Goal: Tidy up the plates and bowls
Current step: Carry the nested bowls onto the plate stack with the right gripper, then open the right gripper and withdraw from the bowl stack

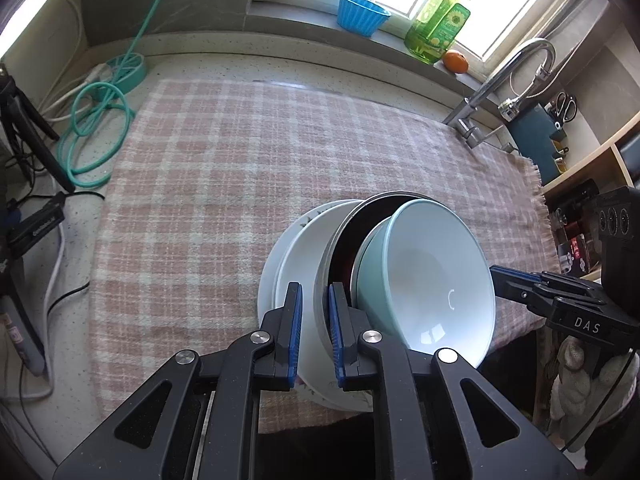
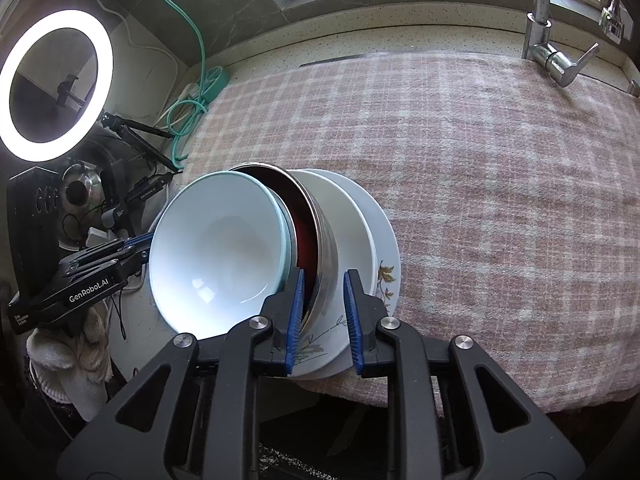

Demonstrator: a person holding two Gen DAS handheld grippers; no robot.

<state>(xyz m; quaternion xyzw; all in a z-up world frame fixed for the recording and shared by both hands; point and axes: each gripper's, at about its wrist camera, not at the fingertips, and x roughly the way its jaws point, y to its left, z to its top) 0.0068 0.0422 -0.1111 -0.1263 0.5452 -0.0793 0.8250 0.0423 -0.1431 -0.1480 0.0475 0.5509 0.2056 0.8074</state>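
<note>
A nested stack stands tilted over the front edge of the pink checked cloth: a pale blue bowl, a steel bowl with a dark red inside, a white plate and a flowered plate. My left gripper is shut on the stack's rims, one finger inside the steel bowl, the other behind the plates. My right gripper grips the opposite side of the same stack, and also shows in the left wrist view. The blue bowl faces the right camera.
A tap and sink lie at the cloth's right end. The windowsill holds a blue cup, a green soap bottle and an orange. Teal cable, tripod legs and a ring light crowd the left.
</note>
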